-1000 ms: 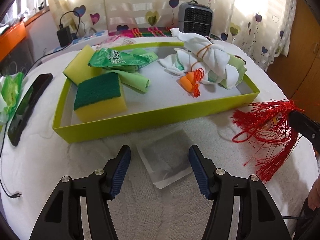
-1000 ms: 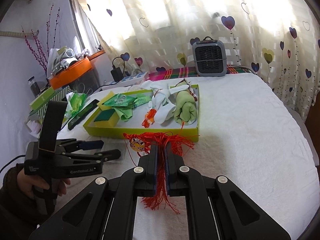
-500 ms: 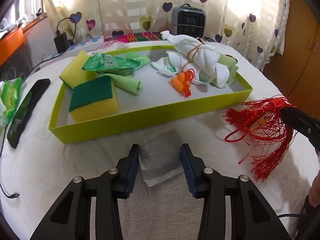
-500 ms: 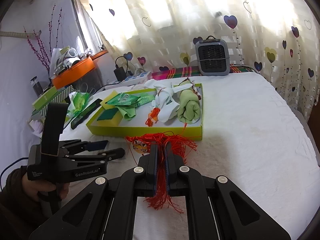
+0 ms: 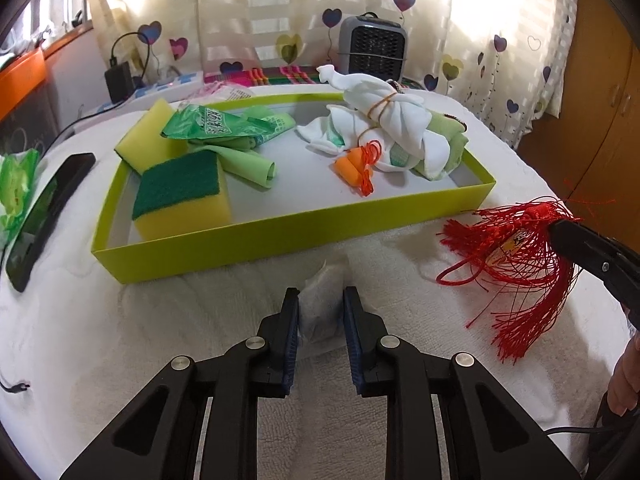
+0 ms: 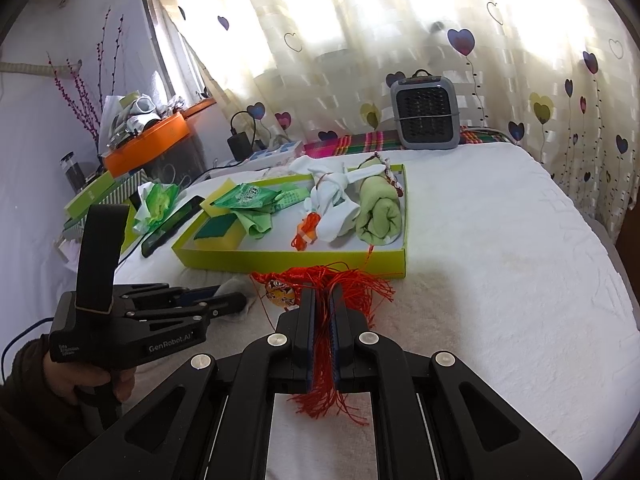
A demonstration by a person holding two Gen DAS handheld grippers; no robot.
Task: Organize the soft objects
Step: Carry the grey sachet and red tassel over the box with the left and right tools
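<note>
A small grey-white pouch (image 5: 322,314) lies on the white bedcover just in front of the lime tray (image 5: 280,236). My left gripper (image 5: 321,296) is closing on it, and the pads pinch it so that it bunches up into a peak. A red tassel ornament (image 6: 352,284) hangs from my right gripper (image 6: 322,292), which is shut on its threads to the right of the tray's front edge. In the tray lie a yellow-green sponge (image 5: 180,188), a green packet (image 5: 216,122), a tied white cloth bundle (image 5: 384,116), a rolled green towel (image 6: 380,212) and an orange piece (image 5: 352,166).
A black phone (image 5: 44,208) and a crumpled green wrapper (image 5: 16,184) lie left of the tray. A grey heater (image 5: 374,50) and a charger (image 5: 118,76) stand at the back by the curtain. A wooden cupboard (image 5: 600,80) is on the right.
The left jaws have come together from wide apart onto the pouch, which now stands bunched between them. The right gripper and the tassel have stayed put.
</note>
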